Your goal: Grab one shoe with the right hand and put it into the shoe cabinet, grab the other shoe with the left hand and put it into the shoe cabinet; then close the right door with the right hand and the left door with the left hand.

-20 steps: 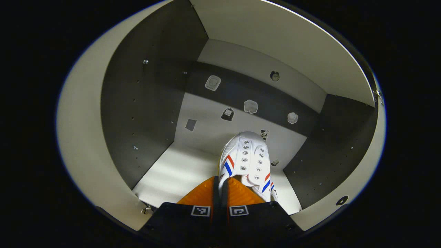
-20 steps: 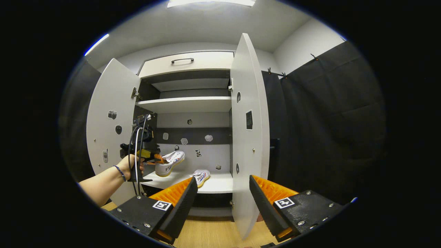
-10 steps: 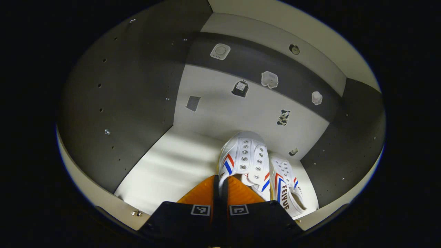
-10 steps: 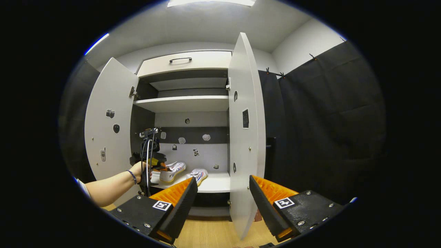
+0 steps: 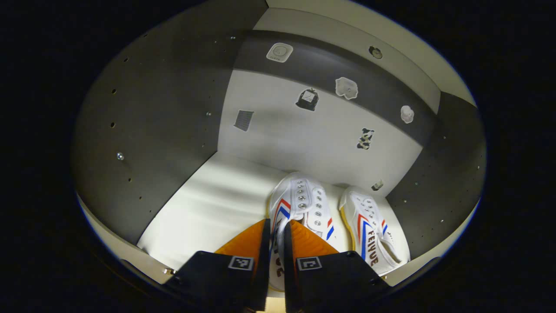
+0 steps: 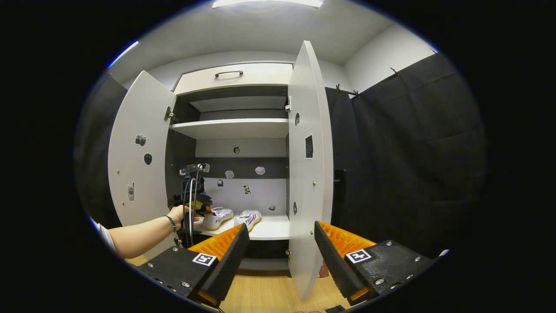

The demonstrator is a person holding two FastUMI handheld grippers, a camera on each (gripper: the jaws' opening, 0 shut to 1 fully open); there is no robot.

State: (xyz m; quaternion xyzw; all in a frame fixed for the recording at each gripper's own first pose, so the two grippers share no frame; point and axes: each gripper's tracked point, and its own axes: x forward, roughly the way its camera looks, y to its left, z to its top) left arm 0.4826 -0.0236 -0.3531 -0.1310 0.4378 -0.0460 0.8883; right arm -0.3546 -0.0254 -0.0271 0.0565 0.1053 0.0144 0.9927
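While the left gripper [image 5: 276,243] clamps the heel of one shoe [image 5: 295,208] resting on the cabinet shelf [image 5: 208,204] beside the other shoe [image 5: 369,226], the right gripper [image 6: 280,248] stands apart, holding nothing.

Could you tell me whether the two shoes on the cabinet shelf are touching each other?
Apart. In the left gripper view a strip of bare shelf runs between the left shoe and the right shoe.
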